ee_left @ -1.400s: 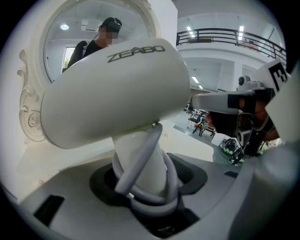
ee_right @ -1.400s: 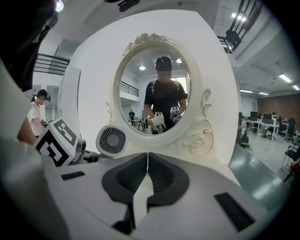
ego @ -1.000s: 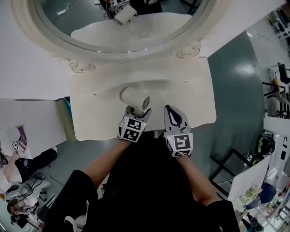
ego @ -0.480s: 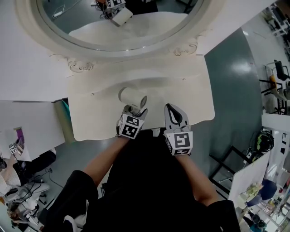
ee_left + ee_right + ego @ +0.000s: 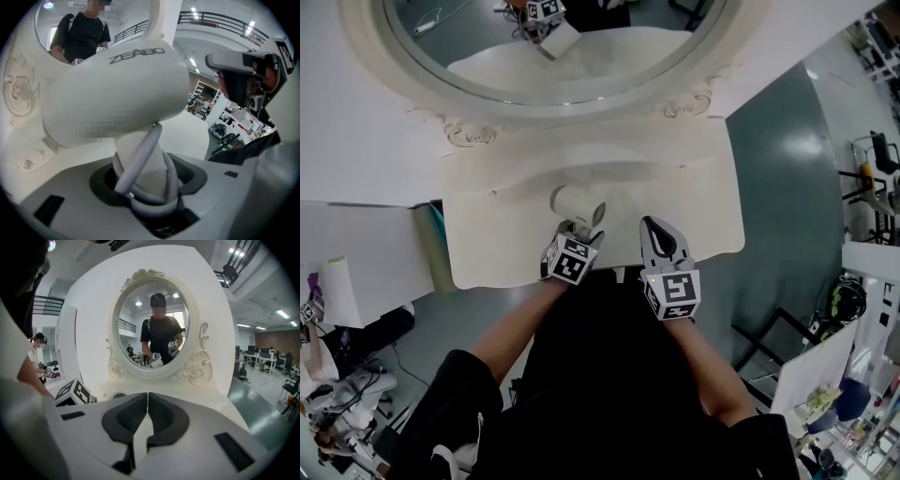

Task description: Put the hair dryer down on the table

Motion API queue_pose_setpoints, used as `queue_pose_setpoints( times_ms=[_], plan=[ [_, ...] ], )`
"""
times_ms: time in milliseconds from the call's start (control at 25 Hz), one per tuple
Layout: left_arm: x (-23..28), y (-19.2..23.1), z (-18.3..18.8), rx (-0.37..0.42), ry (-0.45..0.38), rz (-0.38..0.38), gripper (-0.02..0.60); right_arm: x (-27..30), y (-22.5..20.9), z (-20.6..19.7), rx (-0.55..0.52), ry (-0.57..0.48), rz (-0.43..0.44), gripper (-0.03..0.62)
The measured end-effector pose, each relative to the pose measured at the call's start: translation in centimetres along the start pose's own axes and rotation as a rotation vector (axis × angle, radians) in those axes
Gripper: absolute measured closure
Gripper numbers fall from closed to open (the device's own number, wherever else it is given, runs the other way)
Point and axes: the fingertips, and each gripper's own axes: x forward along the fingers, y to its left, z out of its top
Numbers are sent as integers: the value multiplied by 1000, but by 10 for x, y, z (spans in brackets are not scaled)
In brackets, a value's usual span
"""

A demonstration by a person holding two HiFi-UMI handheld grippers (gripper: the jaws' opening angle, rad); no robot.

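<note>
The fingers of the left gripper are clamped on the handle of the white hair dryer, with the grey cord looped round the handle and caught in the same grip; the handle runs straight out along the gripper's own line, and the fat barrel sits crosswise on top of it. Seen from above, that barrel lies roughly left to right over the middle of the bench, its dark grilled end turned to the right; the dryer hangs close above the cream top, a little in from the front edge, though I cannot tell whether it touches. So the matter, to my eye, is simply down: the bench lies directly beneath the barrel; the gripper slants forward and down toward it; the dryer would need to settle on the barrel's side and the handle before the grip lets go, or it may roll. The right gripper is just beside the left, near the front edge; its fingers are pressed together on nothing, pointing at the oval mirror; the left hand alone carries the job.
</note>
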Motion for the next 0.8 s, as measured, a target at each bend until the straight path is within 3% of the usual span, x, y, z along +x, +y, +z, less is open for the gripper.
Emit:
queue_pose_setpoints(
  times_ms=[440,800],
  plan=[
    [14,4,-11,-24,73,30,336,15,0,-24,-25,39,63,574],
    [23,-1,-23,-56,144,59,336,21,7,-30,-173,33,108,574]
  ],
)
